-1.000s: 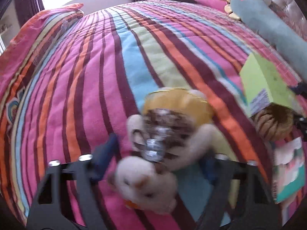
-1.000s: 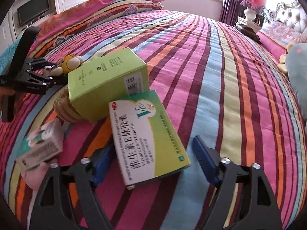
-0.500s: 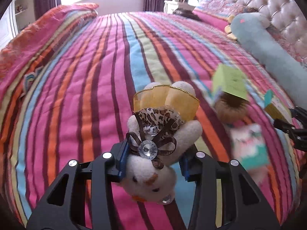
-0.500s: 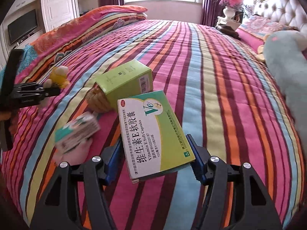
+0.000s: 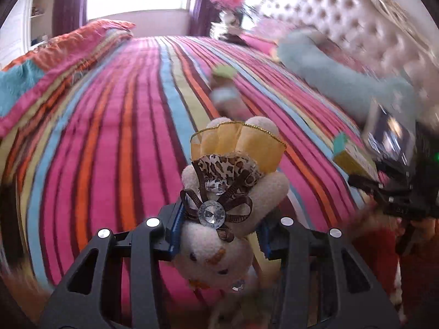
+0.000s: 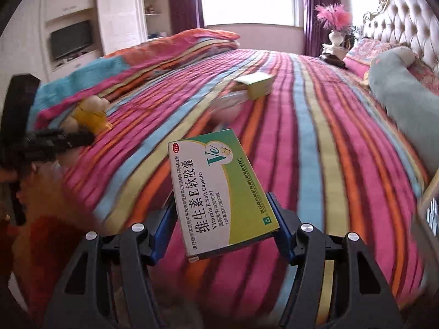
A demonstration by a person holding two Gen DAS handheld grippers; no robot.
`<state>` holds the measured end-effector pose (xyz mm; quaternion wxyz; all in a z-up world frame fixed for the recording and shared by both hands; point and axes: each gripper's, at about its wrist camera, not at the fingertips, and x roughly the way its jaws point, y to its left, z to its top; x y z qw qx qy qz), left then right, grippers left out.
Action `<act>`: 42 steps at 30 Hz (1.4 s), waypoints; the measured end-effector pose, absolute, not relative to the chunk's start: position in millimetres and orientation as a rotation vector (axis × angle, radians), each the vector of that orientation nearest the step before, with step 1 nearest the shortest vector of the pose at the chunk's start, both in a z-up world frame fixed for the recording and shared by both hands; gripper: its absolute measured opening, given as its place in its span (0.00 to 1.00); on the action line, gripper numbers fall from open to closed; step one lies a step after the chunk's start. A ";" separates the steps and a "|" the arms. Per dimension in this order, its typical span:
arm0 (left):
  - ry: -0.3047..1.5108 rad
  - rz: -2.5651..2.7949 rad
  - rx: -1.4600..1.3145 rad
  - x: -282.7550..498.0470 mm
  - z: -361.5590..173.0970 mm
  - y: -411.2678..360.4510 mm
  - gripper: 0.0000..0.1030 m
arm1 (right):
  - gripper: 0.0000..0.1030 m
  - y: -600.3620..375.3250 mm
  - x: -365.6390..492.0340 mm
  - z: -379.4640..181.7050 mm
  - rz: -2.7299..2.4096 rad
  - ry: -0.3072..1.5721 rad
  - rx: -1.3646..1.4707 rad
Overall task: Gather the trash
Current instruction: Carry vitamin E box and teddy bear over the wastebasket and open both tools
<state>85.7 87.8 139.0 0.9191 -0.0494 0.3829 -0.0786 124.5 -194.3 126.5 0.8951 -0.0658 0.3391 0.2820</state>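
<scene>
Vitamin E box point(image 6: 219, 194), green and white, sits clamped between the blue pads of the right gripper point(image 6: 223, 226), held above the striped bedspread point(image 6: 315, 142); its face reads "Ve", "Vitamin E Soft Capsules", "OTC" and Chinese characters. Farther off on the bed lies a yellow-green box point(image 6: 256, 85), blurred. The left gripper point(image 5: 219, 233) pinches a plush toy point(image 5: 227, 205) wearing a yellow skirt, leopard bow and rhinestone.

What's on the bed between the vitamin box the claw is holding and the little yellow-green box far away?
In the right wrist view, mostly striped blanket lies between the vitamin box and the yellow-green box, plus a blurry pinkish thing beside the far box.
</scene>
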 end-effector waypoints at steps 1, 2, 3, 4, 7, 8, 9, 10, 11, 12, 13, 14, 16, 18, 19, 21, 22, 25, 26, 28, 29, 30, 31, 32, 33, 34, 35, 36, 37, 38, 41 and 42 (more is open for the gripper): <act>0.797 -0.171 -0.096 60.1 129.7 76.5 0.42 | 0.58 -195.3 101.8 121.5 0.600 0.715 -0.129; 0.814 -0.176 -0.093 41.2 120.2 67.0 0.42 | 0.58 -194.7 78.2 113.4 0.611 0.738 -0.124; 0.828 -0.182 -0.097 23.8 110.7 59.9 0.42 | 0.58 -193.8 61.0 106.2 0.614 0.756 -0.127; 0.855 -0.175 -0.123 -1.2 91.9 50.6 0.42 | 0.58 -190.9 39.1 91.3 0.624 0.794 -0.126; 1.011 -0.146 -0.180 -31.7 29.1 35.0 0.42 | 0.58 -180.1 12.7 45.1 0.621 0.953 -0.097; 1.061 -0.147 -0.195 -37.0 8.9 30.3 0.42 | 0.58 -173.6 6.1 21.4 0.612 1.017 -0.112; 1.120 -0.149 -0.202 -41.0 -16.8 23.8 0.42 | 0.58 -168.4 2.9 3.0 0.589 1.066 -0.133; 1.159 -0.144 -0.197 -43.4 -33.1 18.6 0.42 | 0.58 -162.3 1.0 -18.5 0.565 1.114 -0.165; 1.213 -0.141 -0.188 -43.5 -54.6 12.2 0.42 | 0.58 -156.0 1.8 -40.4 0.546 1.162 -0.200; 1.239 -0.143 -0.178 -42.5 -68.2 8.3 0.42 | 0.58 -150.9 4.6 -60.3 0.524 1.210 -0.228; 1.286 -0.121 -0.154 -39.3 -87.2 4.0 0.42 | 0.58 -147.2 7.6 -74.1 0.502 1.240 -0.252; 1.316 -0.111 -0.142 -37.2 -96.4 2.2 0.42 | 0.58 -144.4 11.7 -83.3 0.491 1.271 -0.267; 1.373 -0.109 -0.148 -33.1 -112.3 1.9 0.43 | 0.58 -140.3 22.3 -97.5 0.470 1.318 -0.281; 1.393 -0.110 -0.152 -31.0 -116.9 2.8 0.47 | 0.58 -137.3 28.4 -102.2 0.463 1.335 -0.294; 1.391 -0.104 -0.146 -31.4 -116.9 3.1 0.49 | 0.58 -135.5 29.4 -104.0 0.466 1.339 -0.301; 1.398 -0.090 -0.141 -30.8 -118.3 3.7 0.53 | 0.59 -130.8 32.0 -104.4 0.466 1.338 -0.318; 1.404 -0.085 -0.144 -30.6 -120.0 4.4 0.54 | 0.59 -128.5 32.1 -104.3 0.470 1.337 -0.323; 1.418 -0.065 -0.150 -34.2 -122.6 3.0 0.63 | 0.60 -125.9 31.1 -105.9 0.476 1.340 -0.337; 1.419 -0.062 -0.148 -32.9 -122.2 2.4 0.69 | 0.61 -128.5 25.6 -107.8 0.474 1.341 -0.341; 1.417 -0.060 -0.137 -34.1 -122.3 1.3 0.69 | 0.67 -133.3 10.1 -110.6 0.461 1.341 -0.356; 1.417 -0.056 -0.131 -34.1 -122.1 0.7 0.69 | 0.69 -134.6 3.7 -114.8 0.451 1.340 -0.361; 1.417 -0.059 -0.135 -34.1 -122.2 1.0 0.69 | 0.69 -135.5 4.3 -115.2 0.448 1.342 -0.356; 1.417 -0.059 -0.135 -34.0 -122.0 1.2 0.71 | 0.70 -136.7 4.3 -115.4 0.448 1.344 -0.350; 1.417 -0.057 -0.134 -33.9 -122.0 1.5 0.75 | 0.70 -138.1 4.0 -115.8 0.443 1.344 -0.349; 1.417 -0.056 -0.135 -33.7 -121.9 2.1 0.78 | 0.70 -139.1 4.3 -115.9 0.436 1.343 -0.349; 1.415 -0.058 -0.139 -33.5 -121.9 2.6 0.79 | 0.70 -140.4 4.6 -116.1 0.435 1.345 -0.341; 1.414 -0.060 -0.139 -33.5 -121.7 2.7 0.79 | 0.70 -141.6 4.7 -115.9 0.436 1.346 -0.336; 1.414 -0.060 -0.136 -33.7 -121.3 2.5 0.79 | 0.70 -142.2 4.6 -116.0 0.434 1.346 -0.335; 1.413 -0.061 -0.132 -34.0 -121.4 2.8 0.79 | 0.70 -142.3 4.3 -115.7 0.433 1.345 -0.335; 1.412 -0.060 -0.133 -33.9 -121.2 3.3 0.79 | 0.70 -142.4 4.5 -114.7 0.432 1.344 -0.336; 1.388 -0.069 -0.143 -34.2 -113.0 3.1 0.79 | 0.70 -142.2 1.6 -105.7 0.436 1.315 -0.341; 1.374 -0.077 -0.153 -34.8 -106.0 4.4 0.79 | 0.70 -141.9 -0.8 -96.6 0.444 1.285 -0.345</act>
